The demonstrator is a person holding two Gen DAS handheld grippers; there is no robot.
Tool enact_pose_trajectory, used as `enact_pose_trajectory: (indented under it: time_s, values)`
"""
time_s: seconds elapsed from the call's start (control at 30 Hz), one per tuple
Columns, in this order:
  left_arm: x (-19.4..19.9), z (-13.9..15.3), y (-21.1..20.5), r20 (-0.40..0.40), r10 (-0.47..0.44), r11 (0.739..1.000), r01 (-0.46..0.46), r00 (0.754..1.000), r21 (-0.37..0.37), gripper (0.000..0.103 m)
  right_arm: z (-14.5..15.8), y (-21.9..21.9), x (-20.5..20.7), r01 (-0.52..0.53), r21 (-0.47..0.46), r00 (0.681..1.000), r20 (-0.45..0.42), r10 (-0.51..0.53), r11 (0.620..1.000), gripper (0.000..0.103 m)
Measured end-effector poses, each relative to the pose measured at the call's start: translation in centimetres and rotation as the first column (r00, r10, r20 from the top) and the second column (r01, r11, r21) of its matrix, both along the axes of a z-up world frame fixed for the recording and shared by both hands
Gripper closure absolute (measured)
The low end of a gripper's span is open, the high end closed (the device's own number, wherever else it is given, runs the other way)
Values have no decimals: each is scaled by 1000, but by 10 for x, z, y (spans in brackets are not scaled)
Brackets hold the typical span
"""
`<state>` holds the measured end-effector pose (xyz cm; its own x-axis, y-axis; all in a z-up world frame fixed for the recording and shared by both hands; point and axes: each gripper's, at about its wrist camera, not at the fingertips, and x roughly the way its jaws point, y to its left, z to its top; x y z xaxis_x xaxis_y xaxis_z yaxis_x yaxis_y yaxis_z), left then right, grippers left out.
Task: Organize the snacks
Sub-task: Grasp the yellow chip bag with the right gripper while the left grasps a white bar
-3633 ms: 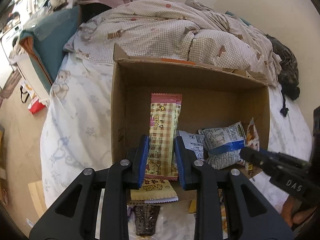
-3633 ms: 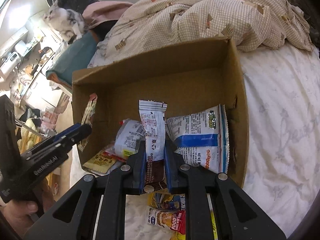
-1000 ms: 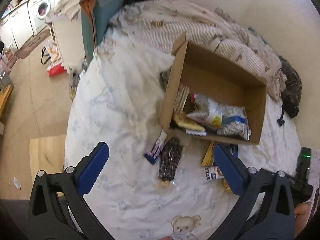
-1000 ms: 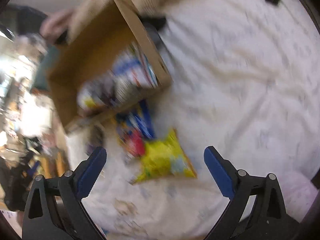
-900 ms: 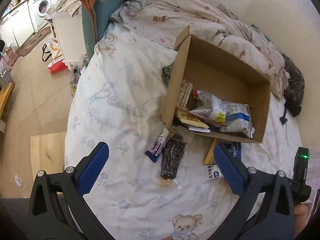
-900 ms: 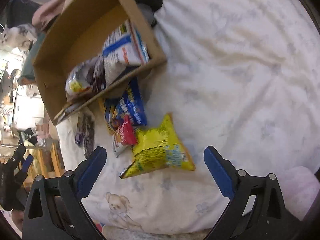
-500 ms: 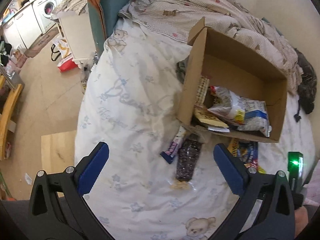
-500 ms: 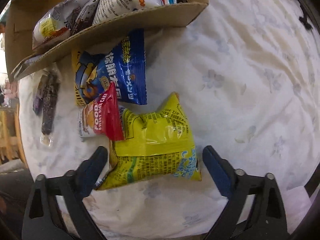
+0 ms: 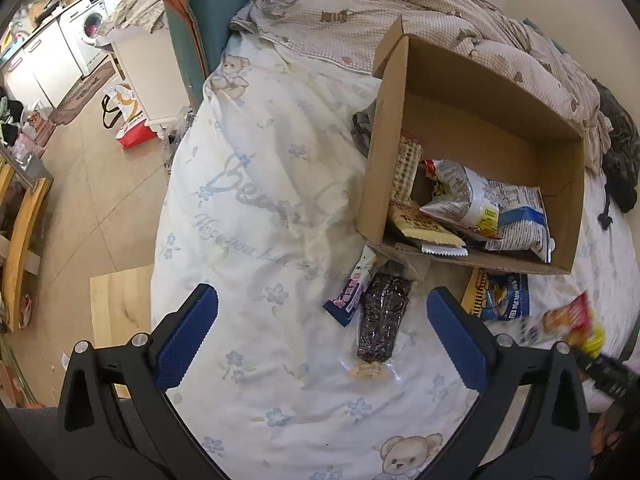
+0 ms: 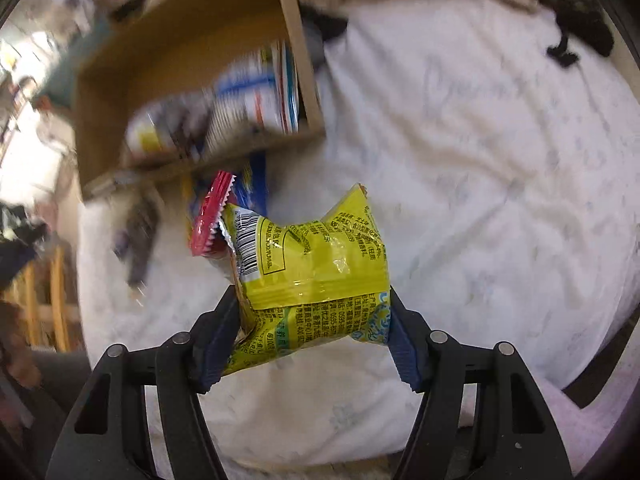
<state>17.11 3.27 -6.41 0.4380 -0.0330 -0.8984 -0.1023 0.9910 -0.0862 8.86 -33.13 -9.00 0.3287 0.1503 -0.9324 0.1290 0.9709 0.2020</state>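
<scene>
An open cardboard box point(image 9: 472, 92) lies on the white bed and holds several snack packets. In front of it lie a dark brown packet point(image 9: 382, 316), a purple bar point(image 9: 352, 288) and a blue packet point(image 9: 504, 296). My left gripper point(image 9: 322, 296) hovers wide open above the dark packet, holding nothing. My right gripper point(image 10: 312, 300) has its jaws closing, and both pads press the sides of a yellow snack bag point(image 10: 316, 256) lifted off the sheet. A red-edged packet point(image 10: 210, 216) hangs at the bag's upper left. The box point(image 10: 304, 60) is blurred behind it.
A checked quilt point(image 9: 400, 8) is bunched behind the box, with dark clothing point(image 9: 616, 152) at the far right. The bed's left edge drops to a tiled floor with a wooden board point(image 9: 116, 304) and a teal cushion point(image 9: 200, 20).
The right gripper's jaws have narrowed onto the yellow bag and raised it off the bed, the red packet rising with it. The left gripper stays wide open over the bed.
</scene>
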Motion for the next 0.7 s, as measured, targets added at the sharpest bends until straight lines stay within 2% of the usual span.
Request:
enact_pose_trajectory:
  time_s: [0.1,0.2,0.33,0.47,0.57,0.7]
  values:
    - [1,-6,1,-9,-4,999,4,1000,37,0,12,2,6,22,-1,997,68,-22,1000,34]
    - [4,-13,8,-33,18,999,-17,999,30,0,20,10,10,-5,34,994,106,1,999,34]
    - [6,-24,11,-71,30,999,-28,997,23,0,13,21,16,-63,104,996,64,56,993,34]
    - [11,-32,2,-86,5,999,-2,996,36,1,12,19,13,-61,99,997,48,57,993,34]
    - [15,-36,-7,-86,-23,998,28,996,48,2,11,16,13,-42,145,998,56,35,989,34]
    - [25,-47,-21,-109,-85,994,93,990,64,11,14,15,14,-45,170,997,73,33,984,34]
